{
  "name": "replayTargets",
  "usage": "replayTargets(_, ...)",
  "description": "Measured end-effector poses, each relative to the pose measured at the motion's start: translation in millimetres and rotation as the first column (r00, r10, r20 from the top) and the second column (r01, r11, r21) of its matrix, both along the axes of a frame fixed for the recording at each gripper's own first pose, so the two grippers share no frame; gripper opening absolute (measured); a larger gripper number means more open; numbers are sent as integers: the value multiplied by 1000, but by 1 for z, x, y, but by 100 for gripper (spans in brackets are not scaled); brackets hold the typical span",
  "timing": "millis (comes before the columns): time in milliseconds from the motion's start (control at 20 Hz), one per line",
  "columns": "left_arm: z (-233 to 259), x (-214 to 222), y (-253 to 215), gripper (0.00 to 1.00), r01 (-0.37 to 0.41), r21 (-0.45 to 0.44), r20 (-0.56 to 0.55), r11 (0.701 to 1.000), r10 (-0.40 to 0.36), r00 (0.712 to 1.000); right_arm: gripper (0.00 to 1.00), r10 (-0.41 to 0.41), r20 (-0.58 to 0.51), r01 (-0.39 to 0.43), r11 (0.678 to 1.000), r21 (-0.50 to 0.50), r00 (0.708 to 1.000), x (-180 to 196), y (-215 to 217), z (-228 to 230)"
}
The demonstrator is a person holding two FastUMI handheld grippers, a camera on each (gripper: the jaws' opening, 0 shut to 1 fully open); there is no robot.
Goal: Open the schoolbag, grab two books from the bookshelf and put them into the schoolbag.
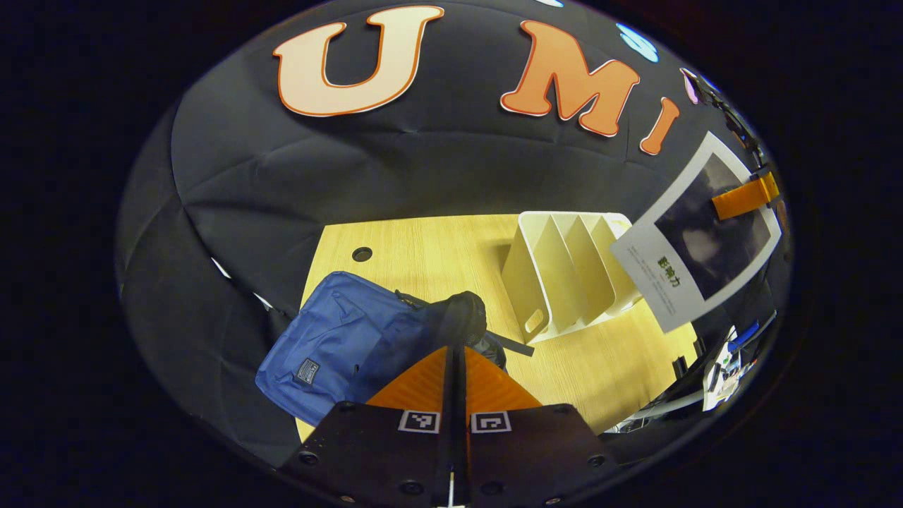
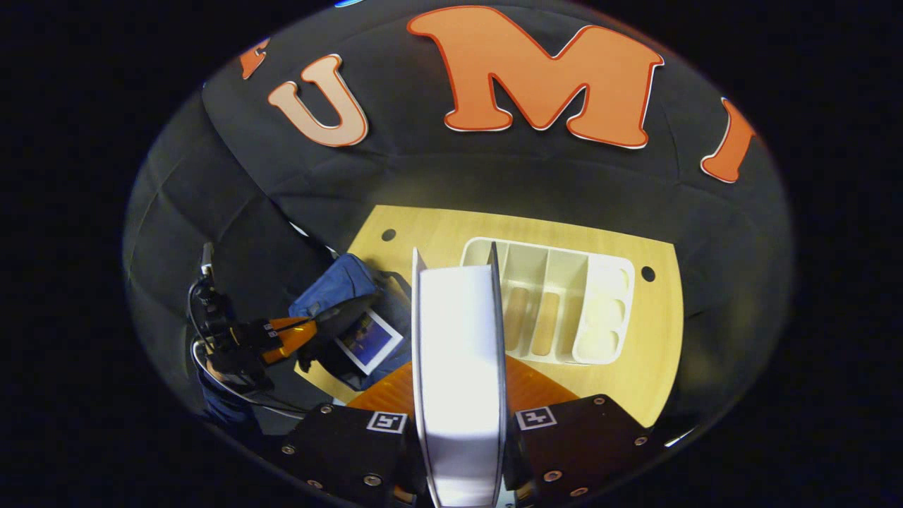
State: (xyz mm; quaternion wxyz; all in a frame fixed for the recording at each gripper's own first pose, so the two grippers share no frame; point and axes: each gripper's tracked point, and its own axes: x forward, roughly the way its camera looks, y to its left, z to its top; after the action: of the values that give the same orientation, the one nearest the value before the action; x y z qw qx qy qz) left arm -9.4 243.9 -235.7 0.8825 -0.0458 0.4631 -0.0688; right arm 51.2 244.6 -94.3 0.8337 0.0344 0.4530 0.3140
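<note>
Now my right tongs pinch a book; I'd swing it left over the schoolbag, beneath my left tongs, pressed together on the flap

2 books, 1 schoolbag, 1 bookshelf

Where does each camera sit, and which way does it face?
Left gripper view: rides on the left gripper, above the blue schoolbag, facing the table.
Right gripper view: rides on the right gripper, holding a book over the table, facing the white bookshelf.
Both views show the schoolbag, bookshelf, table and book.
</note>
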Motion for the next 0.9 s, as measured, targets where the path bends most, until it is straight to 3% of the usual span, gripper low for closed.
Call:
replayTargets(50,2,0,0,6,3,4,0,1000,-3,1000,41,0,-10,1,1000,28,1000,-4,9,-5)
replayTargets(100,3,1,1,2,6,4,0,1000,-6,1000,41,-3,-32,5,999,54,999,-9,18,-14)
replayTargets(450,7,2,15,2,21,34,-9,999,-20,1000,41,-8,-233,69,965,254,972,-33,69,-63)
replayTargets(650,7,3,16,2,18,27,-17,999,-18,1000,41,-50,-350,198,895,400,935,-39,98,-80)
replayTargets(900,6,6,17,2,43,43,-34,998,-42,999,40,-87,-489,348,809,474,868,-57,130,-122)
